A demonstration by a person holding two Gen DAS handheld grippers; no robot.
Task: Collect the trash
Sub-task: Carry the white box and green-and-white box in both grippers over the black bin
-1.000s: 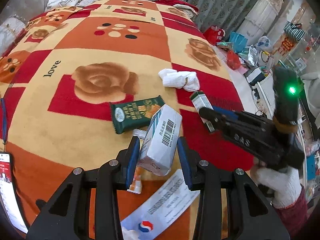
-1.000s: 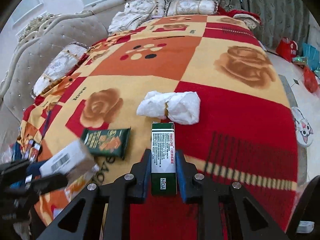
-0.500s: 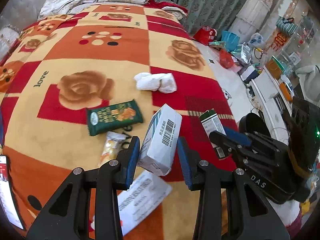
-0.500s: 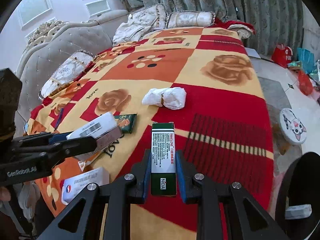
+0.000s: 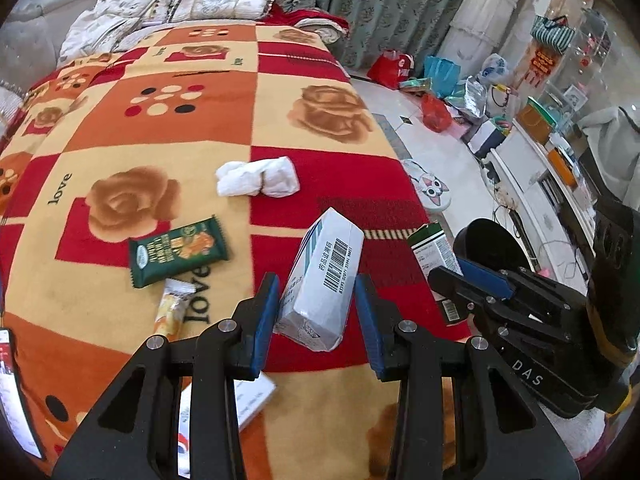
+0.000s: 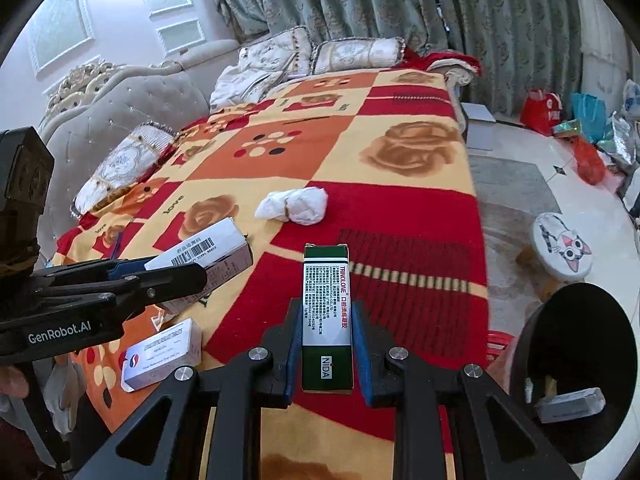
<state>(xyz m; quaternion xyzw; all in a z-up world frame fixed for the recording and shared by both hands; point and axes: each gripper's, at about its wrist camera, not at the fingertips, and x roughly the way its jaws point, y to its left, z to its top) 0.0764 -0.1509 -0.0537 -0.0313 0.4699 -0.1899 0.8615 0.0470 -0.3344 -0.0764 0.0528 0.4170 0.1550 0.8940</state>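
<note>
Right wrist view: jaws clamp green box (image 6: 327, 316), long axis pointing forward along them.

3 boxes (image 5: 320, 280), 2 wrappers (image 5: 178, 251), 1 tissue wad (image 5: 258, 178)

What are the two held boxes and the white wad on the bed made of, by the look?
White barcode box: thin printed cardboard, slightly glossy; crisp folded edges, dented corner. Green and white box: the same kind of carton, smooth print, sharp creases. White wad: probably tissue or soft paper, matte and crumpled with no sheen; thin cloth cannot be ruled out.
</note>
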